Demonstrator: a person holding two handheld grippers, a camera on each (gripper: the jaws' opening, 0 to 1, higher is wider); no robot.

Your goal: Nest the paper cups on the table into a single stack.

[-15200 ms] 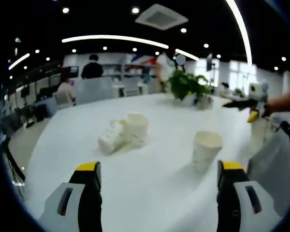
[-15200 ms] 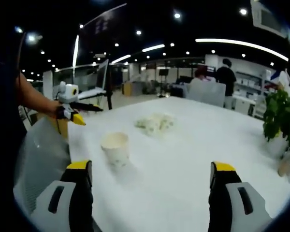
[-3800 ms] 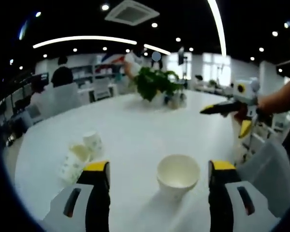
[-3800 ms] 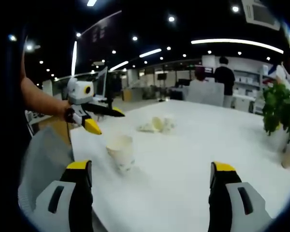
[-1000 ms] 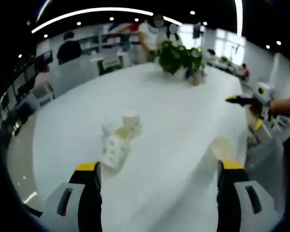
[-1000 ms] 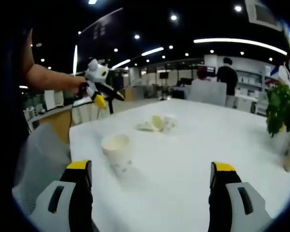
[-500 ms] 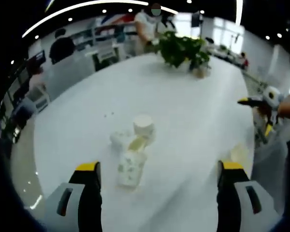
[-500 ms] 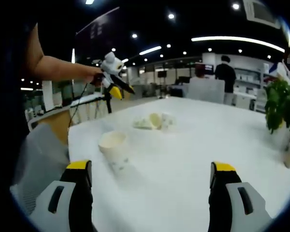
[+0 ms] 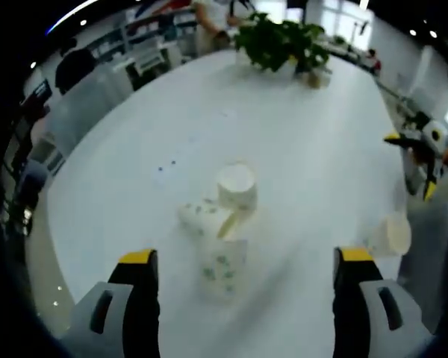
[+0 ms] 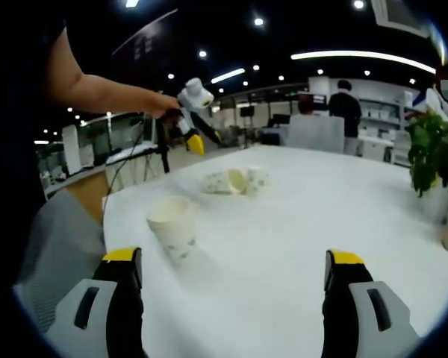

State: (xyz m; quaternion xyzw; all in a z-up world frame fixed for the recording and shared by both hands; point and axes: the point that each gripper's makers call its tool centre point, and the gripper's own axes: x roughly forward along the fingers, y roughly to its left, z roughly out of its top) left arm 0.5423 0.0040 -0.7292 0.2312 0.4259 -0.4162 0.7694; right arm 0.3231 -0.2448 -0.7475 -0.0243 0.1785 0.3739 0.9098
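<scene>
Three white paper cups with green dots lie bunched mid-table: one standing [image 9: 237, 186], one on its side [image 9: 207, 218], another on its side [image 9: 224, 262] nearest me. My left gripper [image 9: 246, 257] hovers above them, open, jaws wide to either side of the nearest cup and not touching it. A lone cup [image 9: 392, 235] stands upright near the table's right edge. In the right gripper view that lone cup [image 10: 172, 224] stands ahead on the left, the cup bunch [image 10: 235, 181] lies farther back, and the left gripper [image 10: 194, 101] hangs above it. My right gripper [image 10: 234, 257] is open and holds nothing.
The large white table [image 9: 134, 142] has a potted plant [image 9: 280, 41] at its far end, plant [image 10: 433, 160] on the right. A grey chair back [image 10: 52, 246] stands at the near table edge. People stand at desks in the background.
My left gripper has risen and tipped downward over the cup bunch, which now sits closer between its jaws. The right gripper has hardly moved.
</scene>
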